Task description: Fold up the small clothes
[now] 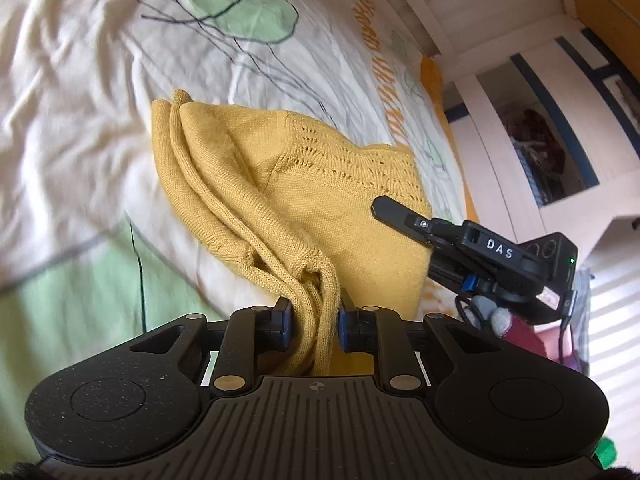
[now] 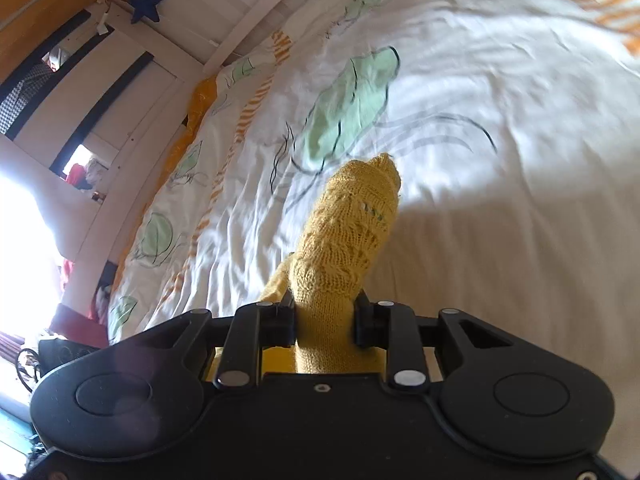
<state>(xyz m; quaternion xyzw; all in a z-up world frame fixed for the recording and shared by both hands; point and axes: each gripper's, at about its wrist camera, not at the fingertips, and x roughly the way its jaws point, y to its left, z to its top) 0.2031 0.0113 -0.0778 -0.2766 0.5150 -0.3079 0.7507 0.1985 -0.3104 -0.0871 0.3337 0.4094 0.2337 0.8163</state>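
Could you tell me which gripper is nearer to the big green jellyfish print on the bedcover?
Probably the right. The right gripper, shut on the yellow knit top, points straight at the jellyfish print. The left gripper grips the top too, with the print farther beyond it.

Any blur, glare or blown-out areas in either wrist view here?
Left wrist view: bed cover smeared by motion at left, yellow knit garment fairly sharp, fisheye bends the wardrobe. Right wrist view: window area blown out at left, duvet blurred at right, a faint flare on the tongs' housing.
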